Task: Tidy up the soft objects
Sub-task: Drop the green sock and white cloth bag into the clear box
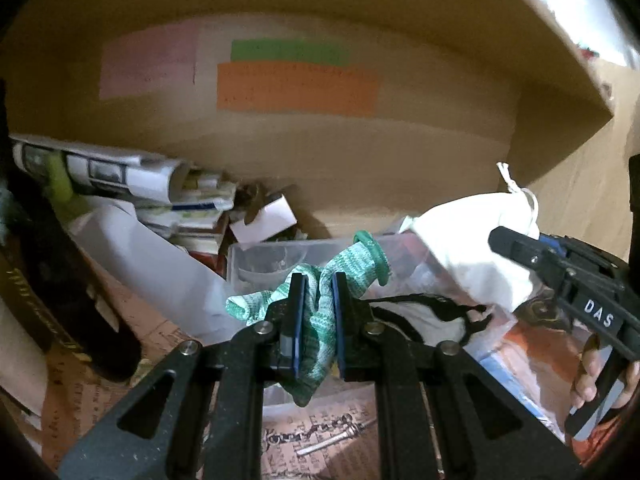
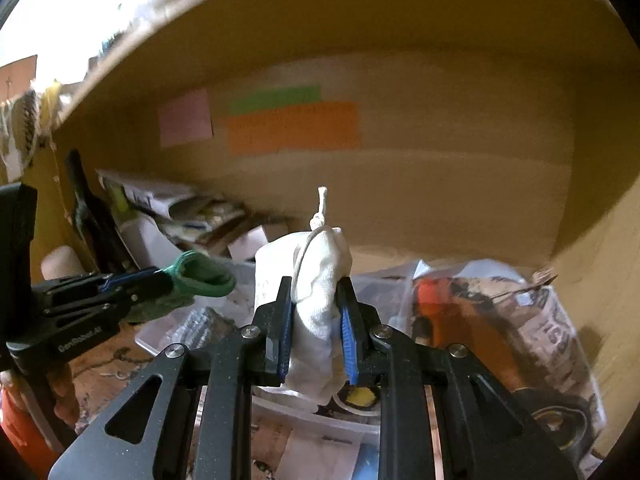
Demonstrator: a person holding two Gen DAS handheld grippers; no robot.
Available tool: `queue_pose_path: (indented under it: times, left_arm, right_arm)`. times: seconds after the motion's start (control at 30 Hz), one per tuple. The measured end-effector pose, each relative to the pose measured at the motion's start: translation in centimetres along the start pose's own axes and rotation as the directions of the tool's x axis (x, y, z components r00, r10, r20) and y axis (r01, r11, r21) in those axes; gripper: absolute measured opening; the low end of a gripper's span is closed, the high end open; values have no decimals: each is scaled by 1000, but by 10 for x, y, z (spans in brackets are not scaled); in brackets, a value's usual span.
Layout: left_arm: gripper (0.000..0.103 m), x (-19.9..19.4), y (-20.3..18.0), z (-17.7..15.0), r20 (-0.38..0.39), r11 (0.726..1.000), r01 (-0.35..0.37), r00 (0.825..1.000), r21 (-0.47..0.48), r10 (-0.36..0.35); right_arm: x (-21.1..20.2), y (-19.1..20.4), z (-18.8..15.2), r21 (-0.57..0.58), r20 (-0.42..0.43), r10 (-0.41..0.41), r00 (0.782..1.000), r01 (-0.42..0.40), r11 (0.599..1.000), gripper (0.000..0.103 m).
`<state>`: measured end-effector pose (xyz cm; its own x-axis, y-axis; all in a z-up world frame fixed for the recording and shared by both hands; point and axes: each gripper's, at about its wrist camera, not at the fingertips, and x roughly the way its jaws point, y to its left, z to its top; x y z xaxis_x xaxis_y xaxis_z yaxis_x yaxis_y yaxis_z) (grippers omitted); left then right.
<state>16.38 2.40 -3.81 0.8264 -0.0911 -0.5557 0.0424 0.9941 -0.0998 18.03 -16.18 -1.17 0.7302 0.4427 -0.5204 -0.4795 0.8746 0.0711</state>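
Observation:
My left gripper (image 1: 319, 280) is shut on a green-and-white knitted sock (image 1: 344, 268) and holds it up inside a big cardboard box; the sock's green cuff points up to the right. My right gripper (image 2: 313, 286) is shut on a white drawstring cloth bag (image 2: 316, 280), whose knotted cord stands up above the fingers. In the left wrist view the right gripper (image 1: 508, 240) and the bag (image 1: 472, 240) are at the right. In the right wrist view the left gripper (image 2: 160, 278) and the sock (image 2: 200, 276) are at the left. A black-and-white fabric item (image 1: 428, 314) lies below.
The box's back wall (image 1: 420, 140) carries pink (image 1: 148, 60), green (image 1: 288, 51) and orange (image 1: 296, 86) paper labels. A clear plastic container (image 1: 272, 256), rolled newspapers (image 1: 100, 170), small cartons and plastic-wrapped packets (image 2: 500, 320) crowd the bottom. A dark bottle (image 2: 86, 204) leans at the left wall.

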Motion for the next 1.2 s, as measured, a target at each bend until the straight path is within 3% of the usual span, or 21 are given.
queue_pose_path:
  times: [0.37,0.47,0.6,0.63,0.93,1.2]
  left_arm:
    - [14,53,-5,-11,-113,998,-5,994,58,12]
    - [29,55,-6,-15,-135,998,11,991,57,-4]
    - [55,50,-9,-19,-144,998,20,989,58,-11]
    - [57,47,-9,-20,-143,998,20,990,57,-11]
    - [71,11,-7,-22,-107,998,43,994,40,-39]
    - [98,-36,-10,-29,-31,997,33,999,68,-31]
  right_arm:
    - [55,0,-22,-10,-180,20,984,-22,1000,20]
    - [59,2,-25,-27,-210,8,978,-14,1000,23]
    - [59,3,-27,-48,-244,4,970,-17,999,39]
    - [57,4,-28,-59,-249,0,968,-15,998,42]
    - [20,10,-23,-90,-179,-15,984,-1,996,59]
    - [-33,18,-18,-98,-61,7,998,-13,995,82]
